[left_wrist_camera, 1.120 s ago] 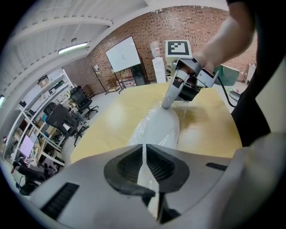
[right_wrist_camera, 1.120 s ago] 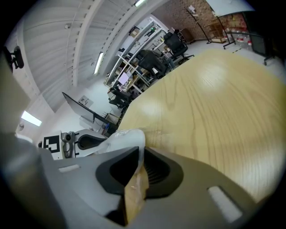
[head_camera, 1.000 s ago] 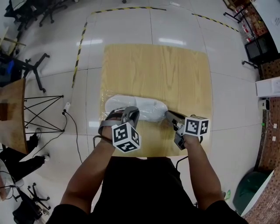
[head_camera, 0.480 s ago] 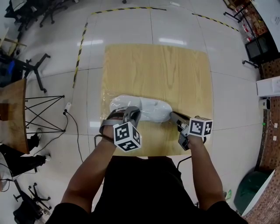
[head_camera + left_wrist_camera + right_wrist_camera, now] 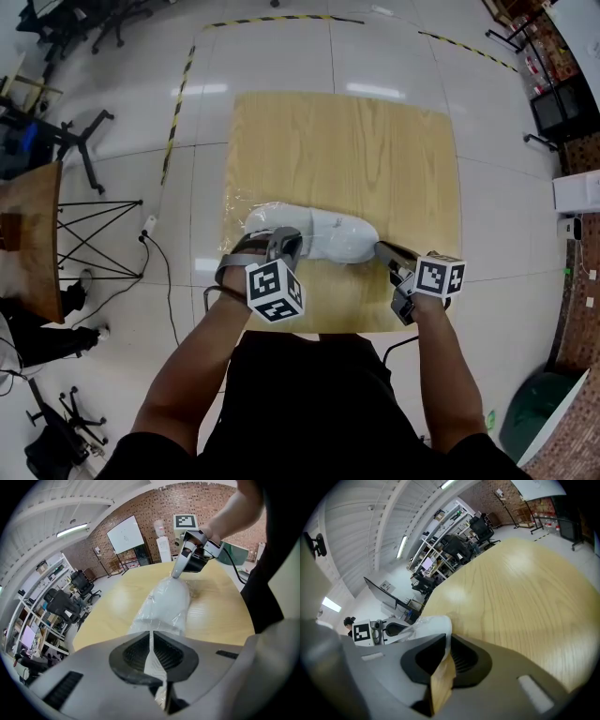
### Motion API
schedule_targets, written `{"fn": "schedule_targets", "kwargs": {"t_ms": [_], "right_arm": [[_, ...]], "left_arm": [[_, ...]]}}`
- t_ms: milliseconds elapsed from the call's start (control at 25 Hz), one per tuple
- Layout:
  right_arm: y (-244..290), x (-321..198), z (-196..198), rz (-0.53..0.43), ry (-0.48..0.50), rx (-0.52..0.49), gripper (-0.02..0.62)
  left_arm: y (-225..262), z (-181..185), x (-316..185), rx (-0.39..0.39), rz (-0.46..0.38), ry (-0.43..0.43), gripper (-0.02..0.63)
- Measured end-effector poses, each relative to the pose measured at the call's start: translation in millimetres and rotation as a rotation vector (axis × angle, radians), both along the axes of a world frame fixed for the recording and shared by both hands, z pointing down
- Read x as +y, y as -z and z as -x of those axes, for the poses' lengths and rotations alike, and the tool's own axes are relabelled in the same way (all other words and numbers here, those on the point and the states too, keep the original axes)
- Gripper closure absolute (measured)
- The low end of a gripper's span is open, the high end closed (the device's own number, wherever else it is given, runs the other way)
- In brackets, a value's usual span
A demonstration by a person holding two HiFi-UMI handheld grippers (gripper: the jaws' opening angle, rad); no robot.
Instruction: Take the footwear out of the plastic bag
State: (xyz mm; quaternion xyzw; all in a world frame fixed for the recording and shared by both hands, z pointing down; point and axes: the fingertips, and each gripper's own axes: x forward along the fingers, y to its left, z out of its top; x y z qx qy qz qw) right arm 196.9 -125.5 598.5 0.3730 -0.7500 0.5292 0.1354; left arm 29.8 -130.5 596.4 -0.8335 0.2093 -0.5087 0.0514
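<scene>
Lab office, whiteboard [image 5: 125,534], shelving [image 5: 449,521], brick wall [image 5: 159,503]

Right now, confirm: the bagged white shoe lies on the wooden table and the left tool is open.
Not quite: the left tool is shut on the end of the plastic bag, as the left gripper view shows. The bagged white shoe does lie on the wooden table.

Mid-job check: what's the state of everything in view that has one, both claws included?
plastic bag: lying on the table, shoe inside.
white shoe: bagged, not yet out, resting on the table.
left claw: shut on the bag's film at one end.
right claw: nearly closed at the bag's other end; whether it pinches film is unclear.
</scene>
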Motion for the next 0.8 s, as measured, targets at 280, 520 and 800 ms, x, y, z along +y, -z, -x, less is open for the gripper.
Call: {"fn": "schedule_targets", "kwargs": {"t_ms": [280, 520, 800], "right_arm": [[2.6, 1.8, -5.2, -0.012, -0.011, 0.009, 0.560], [-0.1, 7.6, -10.3, -0.011, -0.021, 0.022, 0.560], [-5.6, 15.4, -7.4, 0.003, -0.018, 0.021, 0.560]], "left_arm": [[-1.6, 9.7, -1.4, -0.017, -0.005, 0.003, 0.572], [-3.9, 24.6, -0.8, -0.038, -0.007, 0.025, 0.572], [-7.8, 53.4, 1.9, -0.066, -0.006, 0.072, 0.574]]}}
